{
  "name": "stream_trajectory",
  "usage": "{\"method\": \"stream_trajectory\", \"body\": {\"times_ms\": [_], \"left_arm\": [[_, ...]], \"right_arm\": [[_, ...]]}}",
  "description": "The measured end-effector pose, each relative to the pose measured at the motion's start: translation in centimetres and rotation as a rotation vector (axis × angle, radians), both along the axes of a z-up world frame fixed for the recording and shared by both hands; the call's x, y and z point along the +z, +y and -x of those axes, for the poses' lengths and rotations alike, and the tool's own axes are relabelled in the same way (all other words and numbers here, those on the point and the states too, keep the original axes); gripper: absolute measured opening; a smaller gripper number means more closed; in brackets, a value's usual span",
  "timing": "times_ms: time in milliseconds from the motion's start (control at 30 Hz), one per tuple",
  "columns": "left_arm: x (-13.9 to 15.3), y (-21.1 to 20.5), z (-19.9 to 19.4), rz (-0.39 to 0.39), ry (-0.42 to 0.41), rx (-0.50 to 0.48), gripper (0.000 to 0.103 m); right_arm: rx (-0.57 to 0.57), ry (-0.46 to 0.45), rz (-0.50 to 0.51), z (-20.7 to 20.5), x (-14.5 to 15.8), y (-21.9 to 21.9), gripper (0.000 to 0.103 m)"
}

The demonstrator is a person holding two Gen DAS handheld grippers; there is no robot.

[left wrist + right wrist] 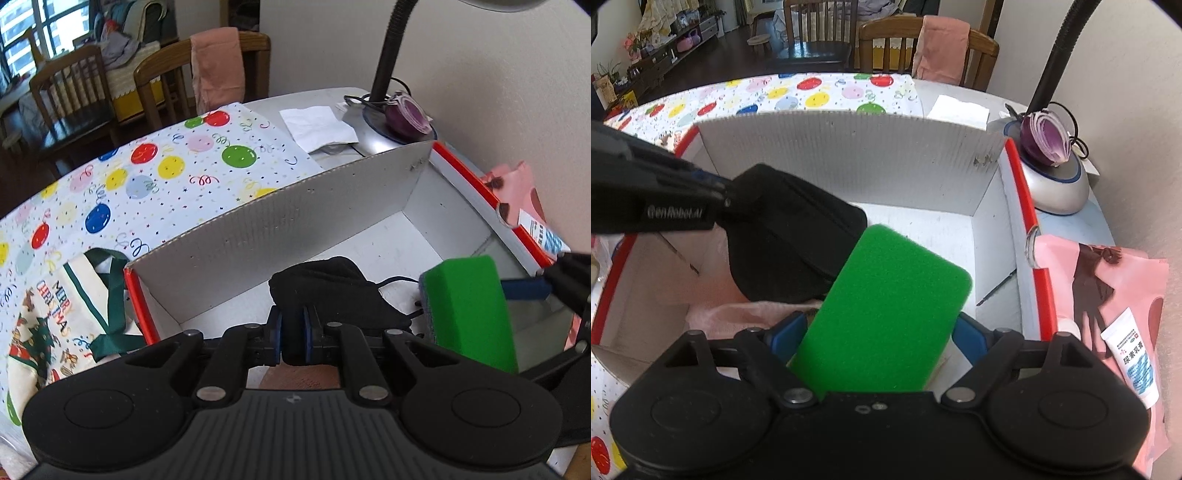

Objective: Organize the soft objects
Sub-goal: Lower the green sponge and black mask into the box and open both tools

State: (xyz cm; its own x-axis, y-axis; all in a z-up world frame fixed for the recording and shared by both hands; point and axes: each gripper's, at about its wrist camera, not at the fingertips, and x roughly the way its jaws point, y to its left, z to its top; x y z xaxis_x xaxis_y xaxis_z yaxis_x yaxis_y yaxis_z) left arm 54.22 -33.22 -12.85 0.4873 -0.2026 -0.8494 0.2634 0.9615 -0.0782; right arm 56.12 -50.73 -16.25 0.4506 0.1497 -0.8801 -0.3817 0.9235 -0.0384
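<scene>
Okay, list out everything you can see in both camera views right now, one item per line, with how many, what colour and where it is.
box: 1, white inside with red rim, centre of table
green sponge: 1, green, held over the box
black mask: 1, black, held over the box
pink cloth: 1, pale pink, on box floor under the mask
tablecloth: 1, white with coloured balloons, left of box
Christmas bag: 1, cream with green straps, on tablecloth
paper: 1, white, behind box
lamp: 1, silver base, black neck, right rear
onion half: 1, purple, on lamp base
pink pouch: 1, pink, right of box
tube: 1, white and blue, on pouch
chairs: several, wooden, background
left gripper: 1, black, gripping mask
right gripper: 1, black, gripping sponge
</scene>
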Motion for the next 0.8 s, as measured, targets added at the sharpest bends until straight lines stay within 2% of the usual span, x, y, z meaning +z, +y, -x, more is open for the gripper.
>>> {"method": "stream_trajectory", "body": {"times_ms": [67,167,200,233,300,600,800], "left_arm": [[0.2,0.0,0.3,-0.008,-0.011,-0.011,0.015],[0.3,0.2,0.6,0.006,-0.007,-0.014,0.029],[0.4,0.3,0.7,0.015,-0.005,-0.015,0.038],[0.5,0.4,0.9,0.024,-0.006,-0.015,0.056],[0.8,0.6,1.2,0.034,-0.018,-0.016,0.074],[3.8,1.1,4.4,0.061,-0.105,-0.075,0.074],[6.1,2.8,7.4,0.107,-0.156,-0.073,0.074]], "right_arm": [[-0.002,-0.008,-0.008,0.1,0.4,-0.1,0.092],[0.001,-0.022,-0.019,0.5,1.1,-0.3,0.092],[-0.001,-0.025,-0.022,0.7,1.3,-0.4,0.093],[-0.001,-0.03,-0.029,0.9,1.5,-0.5,0.093],[0.0,-0.04,-0.046,1.3,2.1,-0.7,0.094],[0.007,-0.118,-0.15,4.0,5.5,-1.6,0.103],[0.001,-0.173,-0.208,6.5,7.7,-1.1,0.103]]}}
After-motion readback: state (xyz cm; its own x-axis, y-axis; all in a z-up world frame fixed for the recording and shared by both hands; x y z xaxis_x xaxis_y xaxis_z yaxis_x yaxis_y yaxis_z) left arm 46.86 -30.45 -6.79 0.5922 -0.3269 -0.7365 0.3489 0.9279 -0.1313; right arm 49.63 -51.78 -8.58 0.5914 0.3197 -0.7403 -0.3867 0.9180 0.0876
